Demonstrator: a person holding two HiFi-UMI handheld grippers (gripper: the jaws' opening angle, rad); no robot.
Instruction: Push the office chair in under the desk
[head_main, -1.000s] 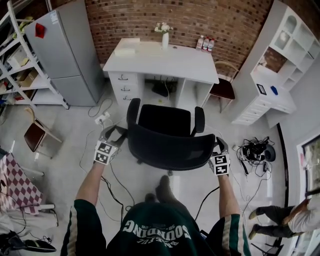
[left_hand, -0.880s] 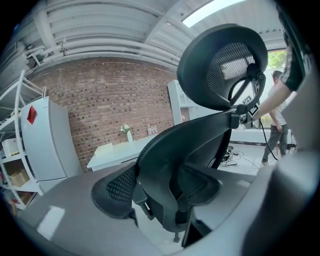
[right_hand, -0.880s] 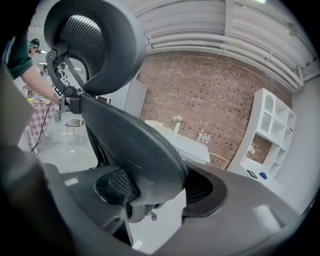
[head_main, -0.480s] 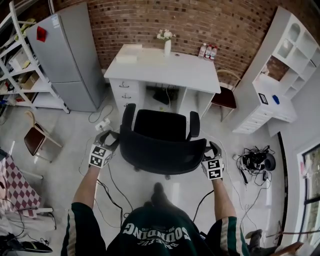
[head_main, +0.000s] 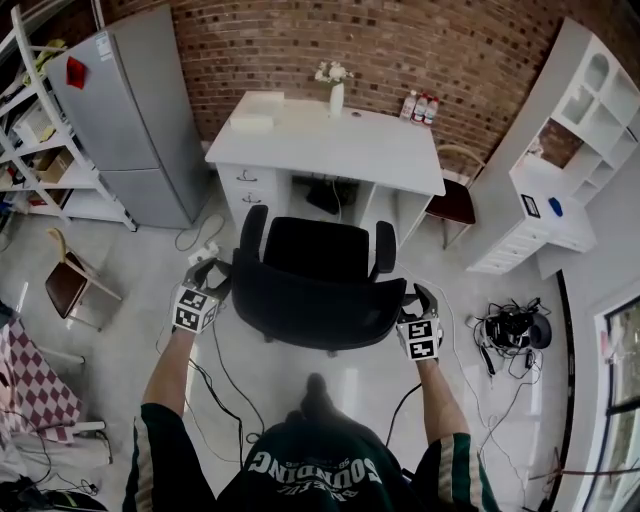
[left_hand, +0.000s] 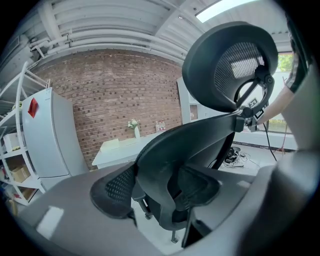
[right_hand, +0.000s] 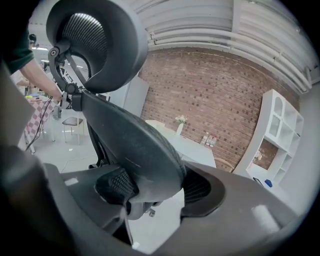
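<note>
Head view looks steeply down on chair (head_main: 318, 290) and desk (head_main: 330, 140); both gripper views, close against the chair back, face that desk and brick wall (head_main: 400, 40).

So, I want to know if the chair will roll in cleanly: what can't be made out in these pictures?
Office chair base and casters: head view, hidden under its own seat and backrest; both gripper views, mostly blocked by the backrest.
Space under the desk: head view, covered by the desktop; only its front opening shows.
Bottles at the desk's back edge: head view, too small to tell their labels.
</note>
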